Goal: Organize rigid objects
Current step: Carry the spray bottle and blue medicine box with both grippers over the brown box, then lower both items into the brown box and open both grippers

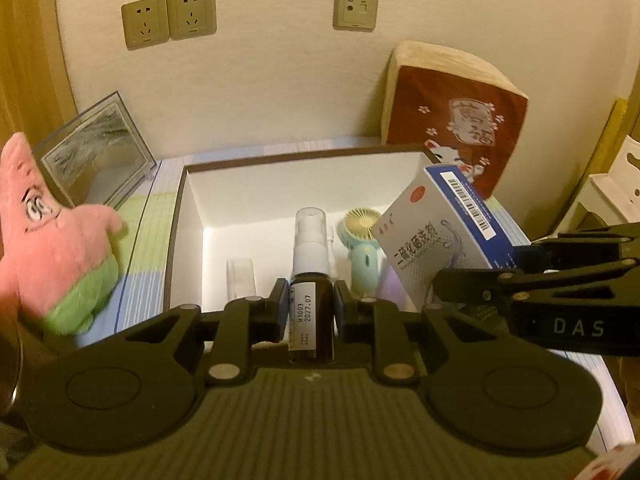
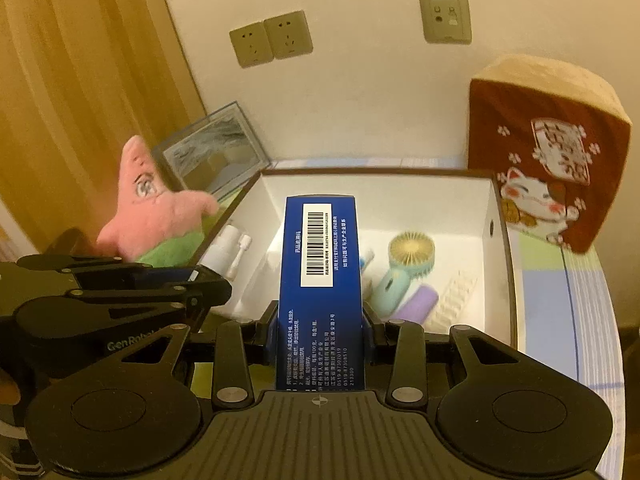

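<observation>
My left gripper [image 1: 311,312] is shut on a dark brown spray bottle [image 1: 311,316] with a white nozzle and clear cap, held upright over the near edge of the open white box [image 1: 224,200]. My right gripper [image 2: 320,332] is shut on a blue and white medicine carton [image 2: 320,280], barcode side up, also above the box [image 2: 500,248]. The carton [image 1: 440,232] and the right gripper's fingers [image 1: 472,284] show at the right of the left wrist view. The left gripper [image 2: 208,284] with the bottle's nozzle [image 2: 222,248] appears at the left of the right wrist view.
Inside the box lie a small teal hand fan [image 2: 400,268], a purple tube [image 2: 418,304], a clear comb-like piece [image 2: 456,296] and a clear small case [image 1: 241,284]. A pink star plush [image 1: 52,240], a glass frame [image 1: 96,152] and a red cat cushion [image 2: 548,152] stand around it.
</observation>
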`<state>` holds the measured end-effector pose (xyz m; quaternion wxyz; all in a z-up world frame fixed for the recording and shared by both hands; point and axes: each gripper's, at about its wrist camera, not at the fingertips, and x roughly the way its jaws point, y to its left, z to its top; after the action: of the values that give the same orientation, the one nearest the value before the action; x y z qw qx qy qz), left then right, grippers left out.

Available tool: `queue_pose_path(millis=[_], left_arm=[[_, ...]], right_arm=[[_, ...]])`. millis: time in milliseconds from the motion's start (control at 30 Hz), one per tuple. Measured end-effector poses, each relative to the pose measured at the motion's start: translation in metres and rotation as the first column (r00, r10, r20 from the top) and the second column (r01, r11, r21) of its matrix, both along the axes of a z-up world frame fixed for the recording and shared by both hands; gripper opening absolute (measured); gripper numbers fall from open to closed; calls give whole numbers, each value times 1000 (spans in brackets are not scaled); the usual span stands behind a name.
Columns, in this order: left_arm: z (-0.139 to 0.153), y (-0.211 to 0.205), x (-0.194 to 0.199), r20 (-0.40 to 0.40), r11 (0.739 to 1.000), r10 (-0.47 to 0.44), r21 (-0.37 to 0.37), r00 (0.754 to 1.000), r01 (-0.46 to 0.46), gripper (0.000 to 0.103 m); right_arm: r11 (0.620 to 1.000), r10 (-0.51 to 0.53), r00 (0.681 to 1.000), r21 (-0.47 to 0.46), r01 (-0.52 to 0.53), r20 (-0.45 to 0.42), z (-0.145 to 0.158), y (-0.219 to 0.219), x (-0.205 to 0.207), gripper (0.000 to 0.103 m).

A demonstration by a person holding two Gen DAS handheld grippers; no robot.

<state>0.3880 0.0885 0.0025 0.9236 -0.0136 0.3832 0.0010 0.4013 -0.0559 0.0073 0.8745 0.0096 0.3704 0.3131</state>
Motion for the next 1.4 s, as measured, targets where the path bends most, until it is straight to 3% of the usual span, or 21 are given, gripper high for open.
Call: queue_pose_path(millis=[367,700,967,1333,1400], left_arm=[[-15,25,70,-44,1000,31,0,999,-31,21],[-43,52,120,-101,998,55,23,993,-52,21],[-63,79,143,-144,996,83,49,986,-77,21],[-81,96,160,-166,995,94,50,982,-87,21],[-82,97,161,-167,994,103,64,981,-93,29]], right_arm=[[999,-38,999,-34,37,-23,-13,27,69,39],[997,-74,992,-37,70,-105,-40,57,121,39],[995,-93,979,-38,87,-179,-63,82,149,39],[990,-138,968,-33,134,-209,-80,100,160,39],[988,-151,967,-6,153,-207,-82,98,161,40]])
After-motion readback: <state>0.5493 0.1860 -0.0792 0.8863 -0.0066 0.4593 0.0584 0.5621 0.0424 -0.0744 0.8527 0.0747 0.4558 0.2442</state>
